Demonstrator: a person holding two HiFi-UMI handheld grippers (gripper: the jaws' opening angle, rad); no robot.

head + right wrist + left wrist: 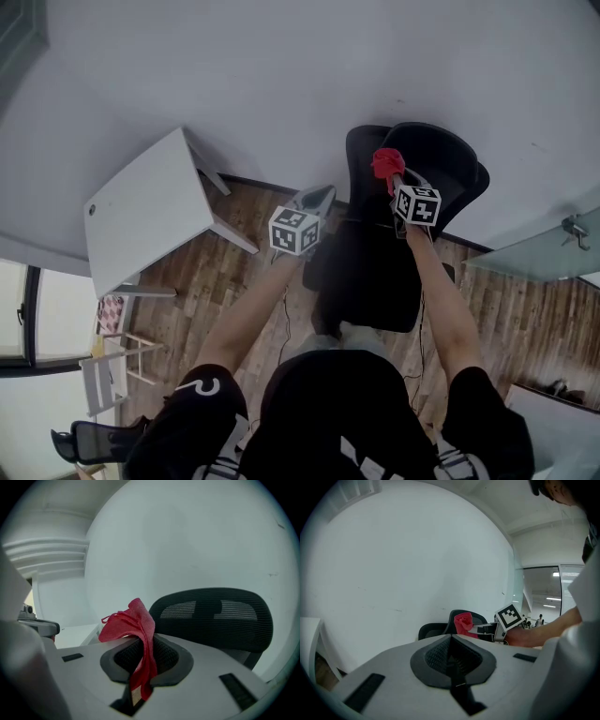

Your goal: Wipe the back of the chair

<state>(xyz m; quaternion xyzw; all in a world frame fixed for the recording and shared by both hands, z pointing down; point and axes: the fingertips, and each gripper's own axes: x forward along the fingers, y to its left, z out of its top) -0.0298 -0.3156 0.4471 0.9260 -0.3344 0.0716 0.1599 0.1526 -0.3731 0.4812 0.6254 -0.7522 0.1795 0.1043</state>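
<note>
The black mesh office chair stands before the person, its wide backrest on the far side, long axis running left to right. The right hand-held gripper is the nearer one to it, closed on a crumpled red cloth, just before the backrest top; contact is unclear. The left hand-held gripper, closed and empty, hangs left of the chair.

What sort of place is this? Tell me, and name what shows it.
Probably an office or workroom: a black mesh office chair stands by a plain white wall, a white table is nearby, and the floor is wood plank. The right gripper holds a red cloth.
</note>
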